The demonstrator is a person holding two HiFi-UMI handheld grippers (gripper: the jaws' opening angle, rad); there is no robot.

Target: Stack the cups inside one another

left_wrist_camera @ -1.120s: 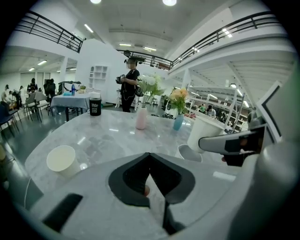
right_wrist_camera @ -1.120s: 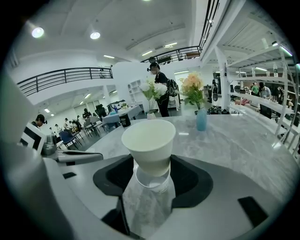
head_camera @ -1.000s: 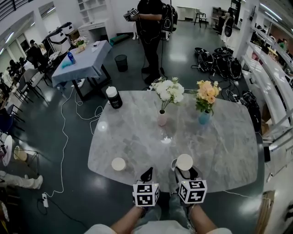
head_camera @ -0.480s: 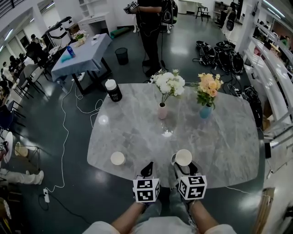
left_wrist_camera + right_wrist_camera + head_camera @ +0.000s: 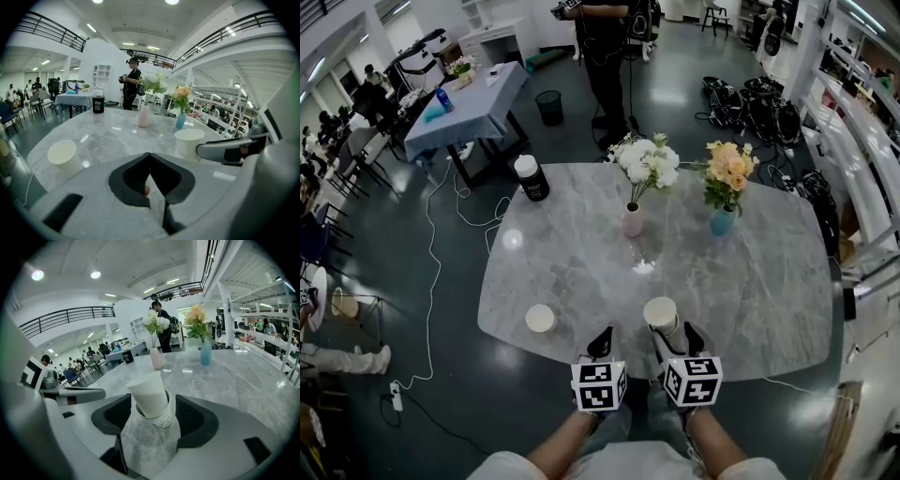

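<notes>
On the near side of the pink vase [image 5: 633, 220], the nested cups [image 5: 661, 315] are flanked, untouched, by the right gripper's [image 5: 676, 335] just-widened jaws, while the left gripper [image 5: 602, 343] is seen closed, empty.

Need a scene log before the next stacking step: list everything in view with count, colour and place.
Table: one, grey marble, centre.
Single cup: one, white, upright near the table's near-left edge.
Stacked cups: two, white, one tilted inside the other, between the jaws of the right gripper.
Pink vase: one, holding white flowers, mid-table.
Blue vase: one, holding orange and yellow flowers, right of the pink vase.
Canister: one, black with white lid, table's far-left edge.
Person: one, dark clothes, standing beyond the table.
Bin: one, black, on the floor beyond.
Left gripper: one, grey, shut and empty.
Right gripper: one, grey, jaws have just been opening, apart around the stacked cups.
</notes>
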